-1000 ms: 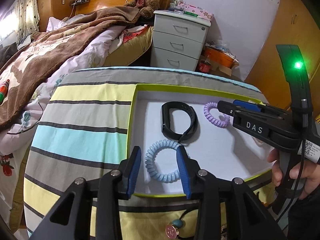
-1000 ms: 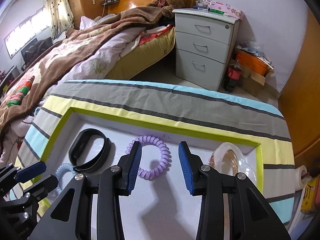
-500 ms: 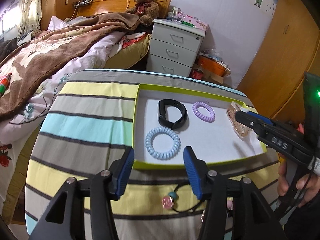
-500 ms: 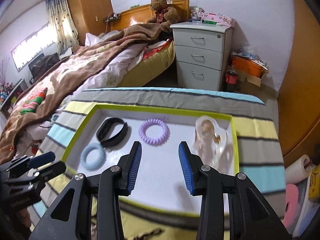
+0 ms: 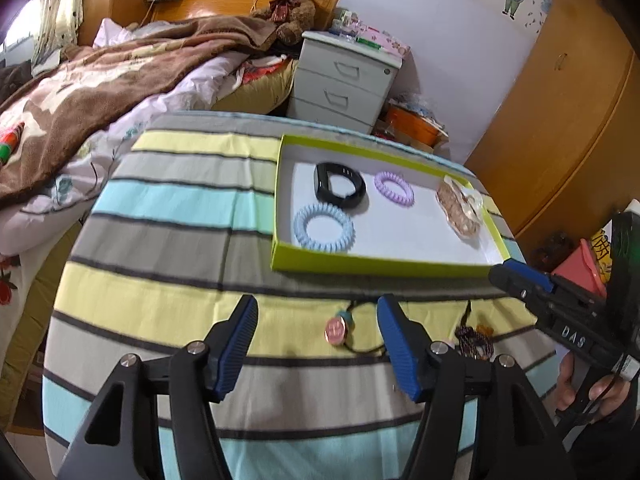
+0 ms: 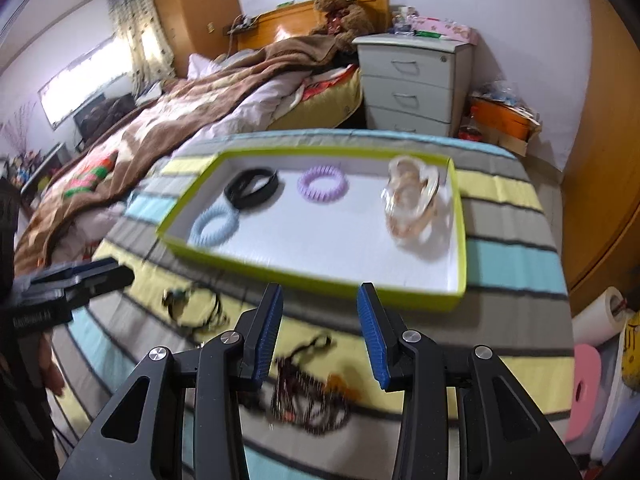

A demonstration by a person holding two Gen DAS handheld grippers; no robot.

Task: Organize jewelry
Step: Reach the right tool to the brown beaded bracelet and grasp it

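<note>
A green-rimmed white tray (image 5: 380, 268) (image 6: 320, 276) on the striped cloth holds a black band (image 5: 339, 186) (image 6: 252, 188), a blue coil ring (image 5: 324, 229) (image 6: 214, 226), a purple coil ring (image 5: 394, 189) (image 6: 322, 184) and a clear clip (image 5: 458, 210) (image 6: 410, 200). In front of the tray lie a cord necklace with a pink pendant (image 5: 336, 328) (image 6: 188, 304) and a dark beaded bracelet (image 5: 474, 342) (image 6: 312, 400). My left gripper (image 5: 316, 344) is open over the pendant. My right gripper (image 6: 320, 328) is open above the beaded bracelet.
The striped cloth (image 5: 168, 248) covers a round-edged table. A bed with a brown blanket (image 5: 100, 80) lies to the left. A grey nightstand (image 5: 344, 80) stands behind. A wooden wardrobe (image 5: 560, 128) is at the right. Pink items (image 6: 584, 380) sit by the table's right side.
Both grippers have pulled back from over the tray to the near side of the table. The necklace and beaded bracelet have come into view. Both stay open and empty.
</note>
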